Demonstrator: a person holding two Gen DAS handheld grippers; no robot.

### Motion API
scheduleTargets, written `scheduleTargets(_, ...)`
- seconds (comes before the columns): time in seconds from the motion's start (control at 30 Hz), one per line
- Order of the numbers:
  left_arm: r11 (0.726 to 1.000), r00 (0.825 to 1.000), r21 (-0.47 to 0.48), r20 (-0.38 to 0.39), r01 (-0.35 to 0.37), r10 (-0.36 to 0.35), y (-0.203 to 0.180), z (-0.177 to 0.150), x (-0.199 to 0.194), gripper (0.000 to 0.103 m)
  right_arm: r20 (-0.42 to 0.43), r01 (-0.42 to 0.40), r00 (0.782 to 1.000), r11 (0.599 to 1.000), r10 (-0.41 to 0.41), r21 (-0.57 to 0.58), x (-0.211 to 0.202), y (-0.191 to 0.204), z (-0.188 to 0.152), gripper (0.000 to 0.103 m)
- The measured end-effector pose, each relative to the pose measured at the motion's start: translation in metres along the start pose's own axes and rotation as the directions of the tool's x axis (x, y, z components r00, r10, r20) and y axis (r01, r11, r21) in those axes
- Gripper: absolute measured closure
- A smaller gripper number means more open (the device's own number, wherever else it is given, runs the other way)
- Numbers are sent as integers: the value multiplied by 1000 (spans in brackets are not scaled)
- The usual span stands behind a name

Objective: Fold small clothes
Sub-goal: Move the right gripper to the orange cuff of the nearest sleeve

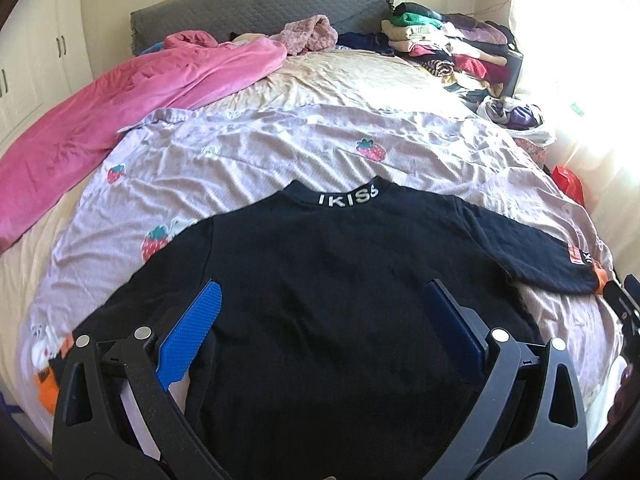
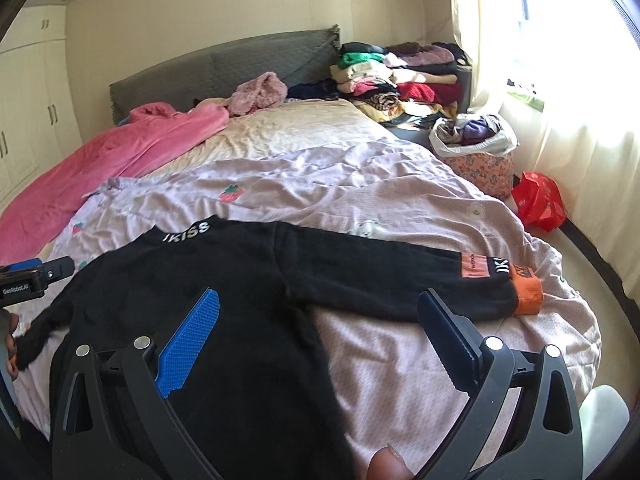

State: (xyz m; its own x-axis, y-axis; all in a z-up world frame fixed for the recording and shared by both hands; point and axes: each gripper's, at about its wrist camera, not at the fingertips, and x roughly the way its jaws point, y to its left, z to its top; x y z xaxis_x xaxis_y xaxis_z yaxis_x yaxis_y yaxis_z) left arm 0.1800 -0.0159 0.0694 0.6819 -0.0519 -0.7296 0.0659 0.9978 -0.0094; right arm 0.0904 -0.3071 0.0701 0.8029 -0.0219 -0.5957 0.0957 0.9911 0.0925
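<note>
Lying flat on the lilac strawberry-print sheet [image 1: 256,148], the black sweater [image 1: 320,300] fills the near half of the left wrist view, its collar lettered "IKISS" [image 1: 349,197] pointing toward twelve o'clock and its hem nearest the camera, so the body's long axis runs near to far along the bed. The left gripper [image 1: 320,304] hovers over the lower body of the sweater with its blue fingers [image 1: 192,336] spread wide and nothing between them. Only this view shows the left sleeve's orange cuff [image 1: 46,390] at eight o'clock, while the right sleeve runs out toward three o'clock. The right wrist view sits further to the side: the right gripper [image 2: 320,312] is also spread open and empty, one finger over the sweater's body, the other finger [image 2: 448,332] just in front of the outstretched right sleeve [image 2: 392,280]. That sleeve lies crosswise, its orange cuff [image 2: 528,296] and orange patch [image 2: 475,266] at about two o'clock. This view alone shows a fingertip [image 2: 390,464] at six o'clock, part of the left gripper's body at nine o'clock, a floral basket [image 2: 480,164] and a red bag [image 2: 538,200] beside the bed. Farther off, both views show a pink blanket [image 1: 120,112] at ten o'clock, a stack of folded clothes [image 1: 448,46] at one o'clock and the grey headboard [image 1: 256,8] beyond.
</note>
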Motion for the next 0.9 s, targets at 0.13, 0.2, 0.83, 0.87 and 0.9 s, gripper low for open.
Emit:
scheduleTargets(0.13,1000,1000,5,2,-7,7,-2,16,5,8,15,30,999,999,-30,12,7,-15,13,4)
scheduleTargets(0.2,1000,1000,-3,9,2,-2,-2,23,7,8,15,57,998,998,-57,20,13,-24,17,4)
scheduleTargets(0.83,997,999,-76,-28,-32,30,-8,62,68,8,-70,209,977,971,-203,112,63,-127,46,4)
scheduleTargets(0.87,996,999,-84,-35,-27,24,-9,60,74,8,-74,214,976,970,-207,112,65,-131,46,4)
scheduleTargets(0.9,996,999,-88,-43,-24,21,-10,57,79,8,-80,227,973,967,-218,113,69,-139,47,4)
